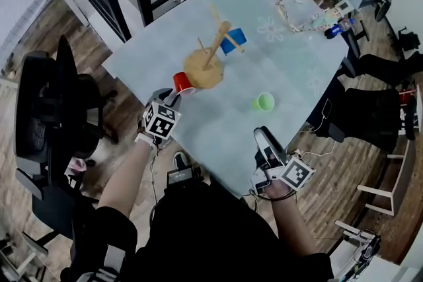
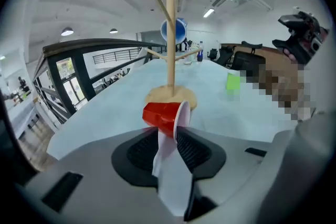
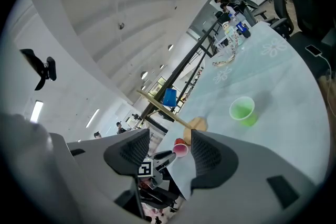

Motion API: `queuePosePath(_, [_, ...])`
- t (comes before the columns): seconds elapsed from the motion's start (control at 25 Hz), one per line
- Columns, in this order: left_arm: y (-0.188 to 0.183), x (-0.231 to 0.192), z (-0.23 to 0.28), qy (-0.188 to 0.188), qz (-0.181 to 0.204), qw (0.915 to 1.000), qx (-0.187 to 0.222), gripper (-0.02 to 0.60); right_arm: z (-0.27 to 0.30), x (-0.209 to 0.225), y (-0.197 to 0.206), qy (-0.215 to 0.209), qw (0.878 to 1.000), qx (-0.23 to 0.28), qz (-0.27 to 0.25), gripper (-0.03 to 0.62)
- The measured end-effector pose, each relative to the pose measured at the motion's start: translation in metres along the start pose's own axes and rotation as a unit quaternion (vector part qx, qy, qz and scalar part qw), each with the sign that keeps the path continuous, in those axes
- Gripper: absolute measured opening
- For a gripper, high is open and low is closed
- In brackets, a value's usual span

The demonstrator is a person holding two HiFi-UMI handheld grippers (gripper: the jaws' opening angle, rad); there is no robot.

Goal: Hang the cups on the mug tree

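The red cup (image 1: 183, 82) lies on its side on the table (image 1: 297, 69), just beside the mug tree's (image 1: 213, 53) round base at its 8 o'clock. We judge this is the pickup. The left gripper (image 1: 172, 97) has its jaws parted at the cup's pale-lined rim, not pinching. Next we'd close on that thin, smooth wall, lift, and tip the cup over a bare wooden peg. The blue cup (image 1: 232, 40) hangs at 1 o'clock, and the green cup (image 1: 264, 102) stands mouth-up at 4 o'clock. The right gripper (image 1: 263, 137) is slack and empty.
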State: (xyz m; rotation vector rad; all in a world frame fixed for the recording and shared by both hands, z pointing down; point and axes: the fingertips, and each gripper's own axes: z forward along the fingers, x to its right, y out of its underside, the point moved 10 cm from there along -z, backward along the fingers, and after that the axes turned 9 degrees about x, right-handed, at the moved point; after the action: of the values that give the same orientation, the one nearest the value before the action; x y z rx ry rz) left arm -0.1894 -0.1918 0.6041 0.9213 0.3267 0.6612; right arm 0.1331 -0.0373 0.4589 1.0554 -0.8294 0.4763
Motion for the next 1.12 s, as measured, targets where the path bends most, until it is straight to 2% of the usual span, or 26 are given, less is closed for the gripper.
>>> queuePosePath(0.04, [0.000,0.001,0.004,-0.005,0.010,0.9999,-0.008,0.117,-0.001,0.002,-0.001,0.002,1.000,0.000,0.002,0.268])
queuePosePath(0.08, [-0.001,0.002,0.008,-0.009,0.016,0.9997,-0.014,0.078,-0.003,0.004,-0.001,0.003,1.000,0.001,0.003,0.268])
queuePosePath(0.16, [-0.003,0.002,0.008,-0.019,0.016,0.9996,-0.014,0.059,-0.004,0.007,-0.003,0.002,1.000,0.001,0.005,0.268])
queuePosePath(0.28, [-0.009,0.000,0.000,-0.043,0.004,0.9991,-0.001,0.032,-0.007,0.013,-0.006,-0.001,1.000,0.003,0.012,0.268])
queuePosePath(0.52, [-0.024,-0.010,-0.028,-0.093,-0.041,0.9942,0.038,0.031,-0.012,0.022,-0.005,0.001,1.000,0.001,0.025,0.268])
queuePosePath(0.64, [-0.044,-0.020,-0.042,-0.126,-0.070,0.9879,0.057,0.031,-0.014,0.021,-0.006,-0.003,1.000,0.001,0.031,0.268])
queuePosePath(0.92, [-0.119,-0.039,-0.059,-0.207,-0.082,0.9640,0.145,0.031,-0.031,0.020,-0.011,-0.003,1.000,0.010,0.028,0.268])
queuePosePath(1.12, [-0.151,-0.046,-0.053,-0.227,-0.080,0.9560,0.168,0.031,-0.049,0.026,-0.013,0.006,0.999,0.022,0.034,0.268])
